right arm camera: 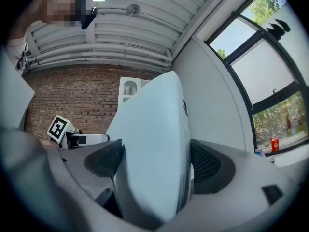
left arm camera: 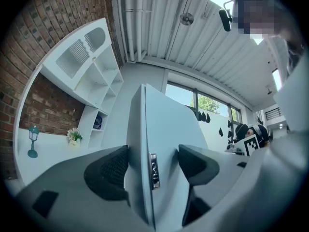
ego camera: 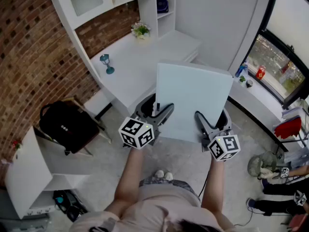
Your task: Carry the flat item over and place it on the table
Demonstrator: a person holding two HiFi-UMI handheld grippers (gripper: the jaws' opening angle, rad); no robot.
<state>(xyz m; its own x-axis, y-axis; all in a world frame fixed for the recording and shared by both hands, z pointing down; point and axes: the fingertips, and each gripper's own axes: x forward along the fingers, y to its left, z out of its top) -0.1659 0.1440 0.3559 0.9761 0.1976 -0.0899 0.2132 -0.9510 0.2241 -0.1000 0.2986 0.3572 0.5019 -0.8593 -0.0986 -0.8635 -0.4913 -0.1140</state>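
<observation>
A flat pale-white panel (ego camera: 193, 98) is carried in the air above the floor, tilted up, its far edge over the white table (ego camera: 140, 57). My left gripper (ego camera: 161, 111) grips its near-left edge and my right gripper (ego camera: 212, 120) its near-right edge. In the left gripper view the panel (left arm camera: 164, 129) stands edge-on between the dark pads (left arm camera: 113, 170), which press both sides of it; a small metal port shows on its edge. In the right gripper view the panel (right arm camera: 154, 129) fills the gap between the pads (right arm camera: 207, 163), both touching it.
On the table stand a teal lamp (ego camera: 107, 64) and a small flower pot (ego camera: 140, 30), with white shelves (ego camera: 159, 8) behind. A black backpack (ego camera: 67, 124) rests on a chair at left. Bottles (ego camera: 251, 76) line the windowsill; a fan (ego camera: 258, 166) and another person (ego camera: 285, 187) are at right.
</observation>
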